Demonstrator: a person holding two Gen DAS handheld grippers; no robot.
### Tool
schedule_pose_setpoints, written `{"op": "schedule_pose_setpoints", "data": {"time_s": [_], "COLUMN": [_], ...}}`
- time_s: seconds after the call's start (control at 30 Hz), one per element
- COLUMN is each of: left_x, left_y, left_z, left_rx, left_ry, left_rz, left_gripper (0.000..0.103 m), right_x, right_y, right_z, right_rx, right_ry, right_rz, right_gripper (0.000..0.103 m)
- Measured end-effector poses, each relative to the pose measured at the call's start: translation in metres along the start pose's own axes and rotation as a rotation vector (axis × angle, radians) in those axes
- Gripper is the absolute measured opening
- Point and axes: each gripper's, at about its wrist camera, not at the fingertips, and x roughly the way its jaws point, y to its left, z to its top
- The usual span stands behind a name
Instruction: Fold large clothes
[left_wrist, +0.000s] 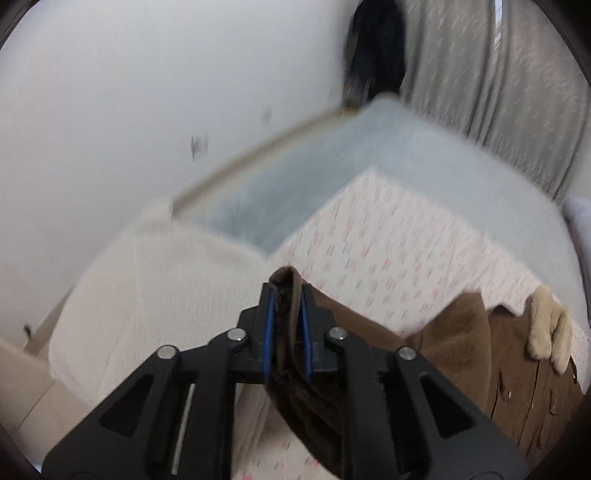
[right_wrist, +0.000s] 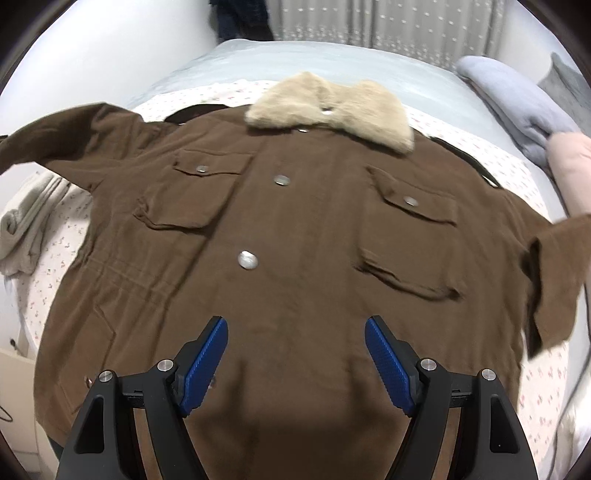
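At the far left, a cream folded garment (right_wrist: 27, 218) lay on the bed (right_wrist: 332, 66) beside the coat's left sleeve. That sleeve's cuff (left_wrist: 286, 317) was pinched between the blue pads of the left hand-held gripper (left_wrist: 287, 295), whose jaws were nearly closed on the brown cloth, with the rest of the sleeve hanging below them. The brown coat (right_wrist: 295, 229) lay front-up and buttoned on the flower-print sheet (right_wrist: 517, 173) spread over the bed, its pale fur collar (right_wrist: 332, 107) toward the far side. Its two chest pockets (right_wrist: 207, 166) had their flaps snapped down; what was inside them could not be told. Above the coat's lower front, the right hand-held gripper (right_wrist: 295, 354) stood wide open with nothing between its pads. At the right edge, a grey-blue folded cloth (right_wrist: 517, 103) and a pink one (right_wrist: 569, 158) lay on the bed.
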Motion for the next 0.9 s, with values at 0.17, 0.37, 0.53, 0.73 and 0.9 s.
{"op": "schedule_pose_setpoints", "data": {"time_s": [0.17,0.37,0.53,0.73,0.9], "left_x": [0.006,-0.025,-0.046,-0.046,-0.01], "left_y": [0.02,0.023,-0.006,-0.021,-0.032], "left_z": [-0.014,-0.044,-0.123,-0.18,-0.185], "left_rx": [0.051,0.355,0.844,1.033,1.035], "left_ry": [0.057,-0.032,-0.14,-0.081,-0.046], "left_rz": [0.024,-0.185,-0.169,-0.278,-0.184], "left_gripper": [0.064,0.081,0.085,0.085,0.082], "right_x": [0.011,0.019,0.024,0.028,0.027], "right_y": [0.014,0.029,0.047,0.067,0.088], "right_z": [0.005,0.008,0.007,0.01,0.021], "right_rx": [-0.024,-0.031,-0.062,-0.092,-0.124], "right_ry": [0.017,0.025,0.034,0.042,0.023], "right_rz": [0.041,0.06,0.083,0.106,0.13], "right_gripper": [0.078,0.078,0.078,0.078,0.078]}}
